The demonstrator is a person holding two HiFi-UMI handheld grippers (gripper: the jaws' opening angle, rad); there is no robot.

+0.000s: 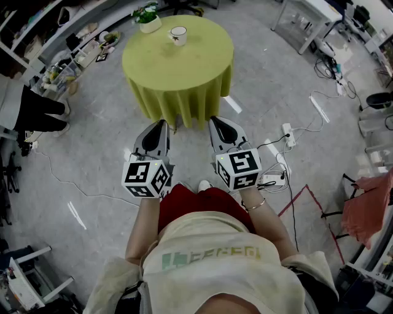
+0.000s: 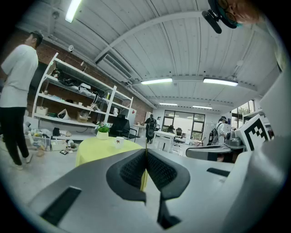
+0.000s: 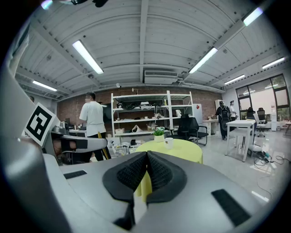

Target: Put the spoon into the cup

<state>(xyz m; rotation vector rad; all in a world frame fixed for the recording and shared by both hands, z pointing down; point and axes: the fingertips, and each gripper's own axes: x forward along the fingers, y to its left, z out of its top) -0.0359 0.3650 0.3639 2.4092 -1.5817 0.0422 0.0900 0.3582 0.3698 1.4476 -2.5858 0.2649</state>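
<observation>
Round yellow bench [image 1: 184,70] well apart ahead. Pressed together and empty, both left claw [image 1: 163,126] and right claw [image 1: 215,121]. Near far edge of bench, potted plant [image 1: 149,21], then white cup [image 1: 178,35]. No spoon visible anywhere. Best to walk close and find spoon before spreading a claw.

So it's a small round table [image 1: 184,70] with a yellow-green cloth hanging down all round, standing on a grey floor [image 1: 92,159]. Only two things sit on top, both near the far edge: a white cup [image 1: 178,35] and, just to its left, a little potted plant [image 1: 148,18] in a white pot. A power strip [image 1: 288,134] and loose cables lie on the floor to the table's right.
</observation>
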